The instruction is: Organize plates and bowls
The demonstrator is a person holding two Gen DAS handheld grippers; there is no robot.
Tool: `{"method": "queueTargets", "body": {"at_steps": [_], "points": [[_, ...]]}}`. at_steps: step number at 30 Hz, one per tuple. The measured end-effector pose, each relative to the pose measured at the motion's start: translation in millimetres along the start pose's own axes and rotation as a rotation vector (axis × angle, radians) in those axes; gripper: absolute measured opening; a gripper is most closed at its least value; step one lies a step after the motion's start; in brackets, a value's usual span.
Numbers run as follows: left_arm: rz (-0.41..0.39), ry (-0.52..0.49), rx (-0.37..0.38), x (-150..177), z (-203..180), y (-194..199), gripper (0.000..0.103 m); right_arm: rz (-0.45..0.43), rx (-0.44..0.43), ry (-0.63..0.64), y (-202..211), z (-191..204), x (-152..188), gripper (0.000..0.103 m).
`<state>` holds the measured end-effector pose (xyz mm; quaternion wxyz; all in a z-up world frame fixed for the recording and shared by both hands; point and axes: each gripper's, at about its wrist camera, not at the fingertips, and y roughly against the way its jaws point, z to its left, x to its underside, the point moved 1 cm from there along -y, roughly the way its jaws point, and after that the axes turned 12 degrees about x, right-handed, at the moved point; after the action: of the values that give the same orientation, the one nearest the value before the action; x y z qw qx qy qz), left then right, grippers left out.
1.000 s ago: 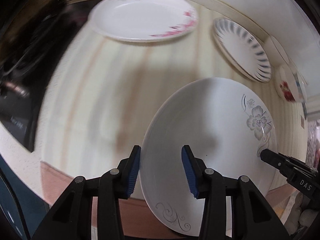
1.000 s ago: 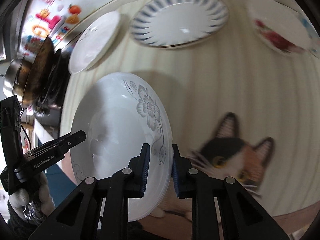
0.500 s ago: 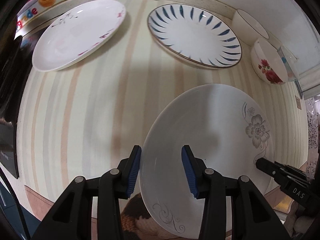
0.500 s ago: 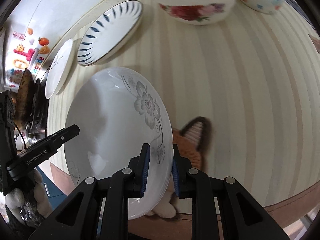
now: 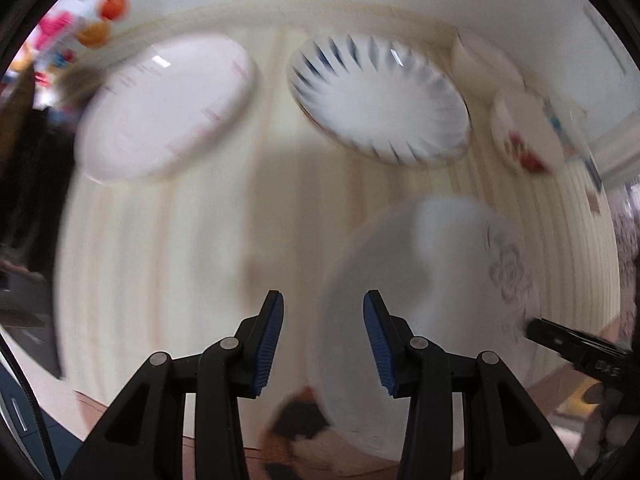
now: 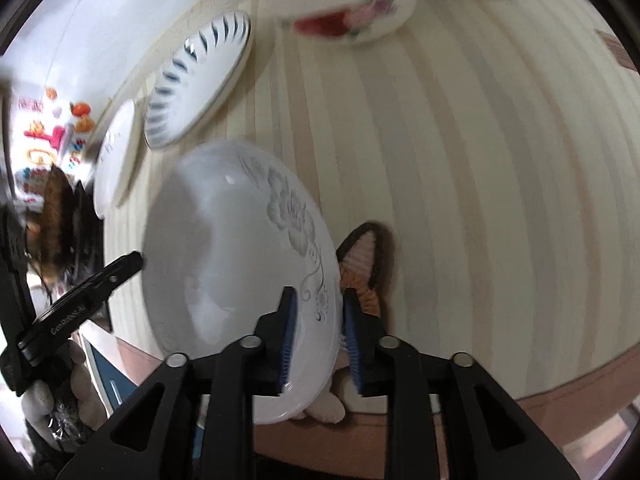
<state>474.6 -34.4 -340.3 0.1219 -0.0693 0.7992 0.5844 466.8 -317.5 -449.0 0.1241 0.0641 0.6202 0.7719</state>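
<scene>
flowered plate (image 6: 236, 264) has slid right of the parted left gripper (image 5: 323, 342).

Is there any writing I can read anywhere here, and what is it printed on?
"GenRobot.AI": white print on the left claw's black arm, right wrist view.
White letters on the right claw's arm, left wrist view: too blurred to read.
Colourful wall decoration with big letter shapes: not legible.
The plates and bowls carry only patterns.
</scene>
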Motion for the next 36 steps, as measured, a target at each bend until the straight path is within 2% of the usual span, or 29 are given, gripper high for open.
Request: {"method": "queueTargets", "body": {"at_steps": [1, 4, 8, 10, 13, 16, 22, 24, 26, 28, 29, 31, 36], "points": [[-0.027, 0.006, -0.017, -3.8, 6.2, 8.8, 0.039, -0.022, 0.001, -0.013, 10.8, -1.1, -1.9, 0.038], [-0.093, 0.049, -0.061, -16.4, 33.2, 32.2, 0.039, -0.068, -0.029, -0.031, 33.2, 9.0, -11.3, 0.040], [-0.124, 0.162, -0.076, -35.5, 87.3, 42.5, 0.039, -0.096, -0.108, 0.021, 43.9, 67.1, -36.8, 0.045], [-0.129, 0.226, -0.084, -42.7, 119.4, 42.5, 0.039, -0.102, -0.155, 0.072, 39.9, 110.6, -54.4, 0.045], [-0.147, 0.275, -0.120, -52.1, 153.8, 36.1, 0.039, -0.127, -0.140, 0.176, 21.6, 182.4, -89.2, 0.045], [-0.148, 0.274, -0.139, -66.5, 175.6, 23.5, 0.039, -0.123, -0.120, 0.259, -3.7, 242.9, -126.7, 0.045], [-0.149, 0.305, -0.131, -83.5, 198.5, -0.1, 0.039, -0.109, -0.054, 0.362, -59.5, 325.2, -189.3, 0.045], [-0.152, 0.326, -0.129, -88.9, 207.2, -6.8, 0.039, -0.095, -0.030, 0.383, -77.6, 341.7, -203.7, 0.045], [-0.152, 0.344, -0.105, -93.4, 215.7, -13.2, 0.039, -0.077, -0.044, 0.365, -92.3, 348.4, -215.1, 0.043], [-0.157, 0.358, -0.087, -96.0, 221.2, -16.5, 0.038, -0.050, -0.052, 0.341, -105.1, 350.1, -225.0, 0.027], [-0.161, 0.359, -0.087, -97.4, 223.3, -17.4, 0.035, -0.033, -0.060, 0.331, -110.8, 350.3, -228.6, 0.025], [-0.171, 0.356, -0.101, -99.3, 225.5, -17.3, 0.031, -0.022, -0.088, 0.310, -114.9, 349.4, -234.7, 0.024], [-0.168, 0.345, -0.105, -99.7, 224.1, -14.9, 0.027, -0.049, -0.062, 0.362, -109.4, 352.1, -229.1, 0.021]]}}
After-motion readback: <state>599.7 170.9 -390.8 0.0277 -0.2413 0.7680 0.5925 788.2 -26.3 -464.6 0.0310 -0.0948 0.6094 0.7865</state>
